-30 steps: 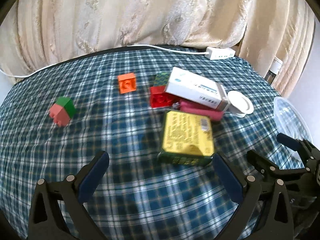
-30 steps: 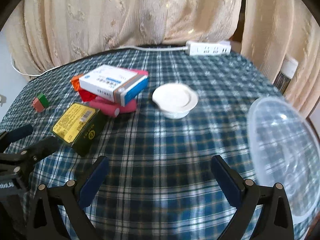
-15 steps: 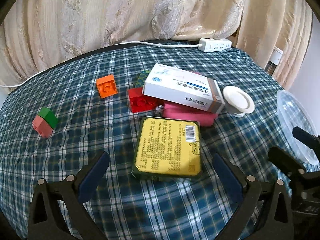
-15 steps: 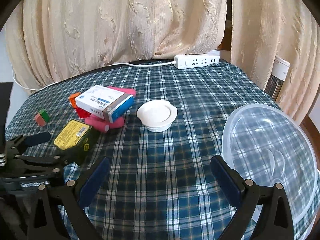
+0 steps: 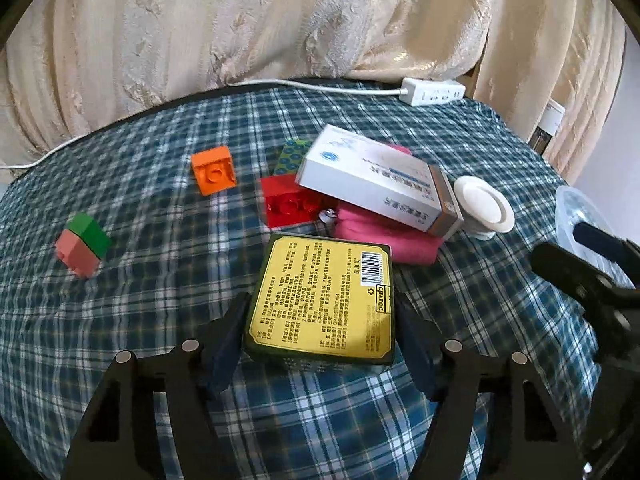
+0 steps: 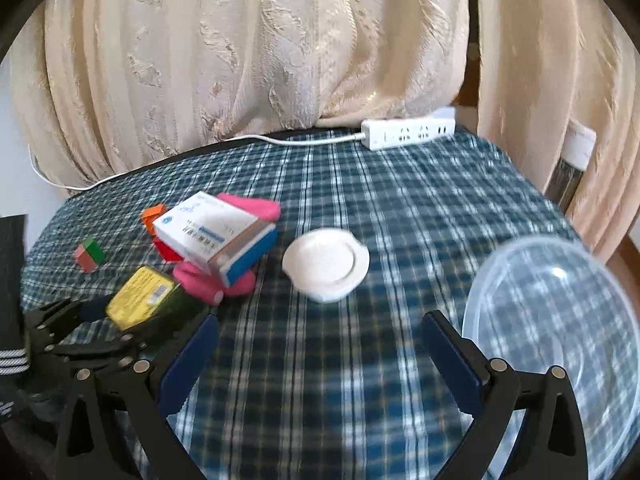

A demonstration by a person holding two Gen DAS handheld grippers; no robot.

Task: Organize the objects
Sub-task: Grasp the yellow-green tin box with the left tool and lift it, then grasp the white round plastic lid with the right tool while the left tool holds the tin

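Observation:
A flat tin with a yellow label point(image 5: 324, 300) lies on the plaid tablecloth point(image 5: 160, 280). My left gripper point(image 5: 320, 320) straddles it, and its jaws are closing, with both pads against the tin's long sides. Behind the tin are a rolled pink cloth point(image 5: 384, 236), a white medicine box point(image 5: 376, 184) leaning on it, and a red brick point(image 5: 288, 204). An orange brick point(image 5: 213, 170) and a green-and-pink brick point(image 5: 82, 250) sit further left. My right gripper point(image 6: 320, 328) hovers open over bare cloth, in front of a white round lid point(image 6: 326, 264).
A clear plastic bowl point(image 6: 560, 340) stands at the table's right edge, beside my right gripper. A white power strip point(image 6: 408, 134) with its cord lies at the back, against the cream curtain point(image 6: 280, 60). A green patterned piece point(image 5: 292, 156) peeks out behind the red brick.
My left gripper has come forward over the yellow tin and its jaws have closed in from wide open onto the tin's sides. The right gripper drew back; the lid and bowl look farther away.

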